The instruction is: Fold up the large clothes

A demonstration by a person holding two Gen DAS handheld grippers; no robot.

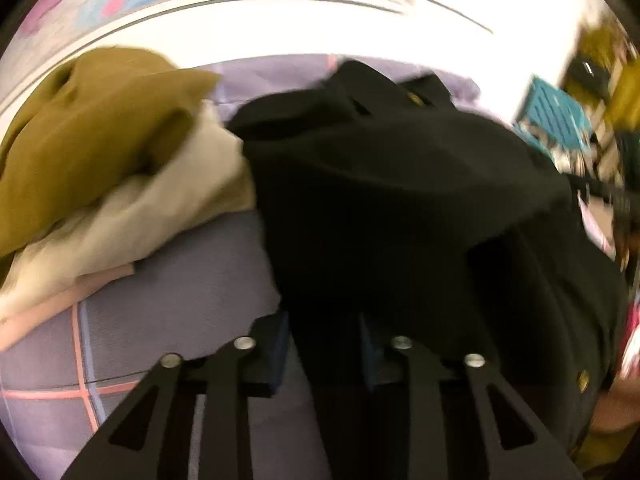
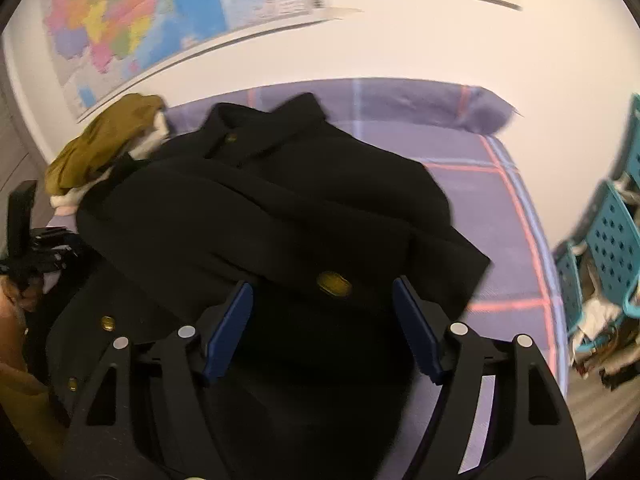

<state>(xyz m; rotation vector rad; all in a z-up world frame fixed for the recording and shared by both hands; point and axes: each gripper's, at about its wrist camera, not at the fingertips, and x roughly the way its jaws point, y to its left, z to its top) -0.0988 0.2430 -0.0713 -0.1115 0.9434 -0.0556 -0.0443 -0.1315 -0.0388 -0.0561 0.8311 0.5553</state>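
A black jacket [image 1: 400,200] with gold buttons lies bunched on a bed, its collar at the far end. In the left wrist view my left gripper [image 1: 324,352] sits at the jacket's near left edge, and black cloth fills the narrow gap between its blue pads, so it is shut on the jacket. In the right wrist view the same jacket [image 2: 280,208] spreads below my right gripper [image 2: 324,328]. That gripper stands open, its blue pads wide apart just above the cloth near a gold button [image 2: 334,283], gripping nothing.
The bed has a purple checked sheet [image 2: 500,208]. An olive garment [image 1: 92,128] lies on a cream one [image 1: 160,208] to the jacket's left. Teal perforated crates [image 2: 612,240] with clutter stand past the bed's right edge. A map [image 2: 120,20] hangs on the white wall.
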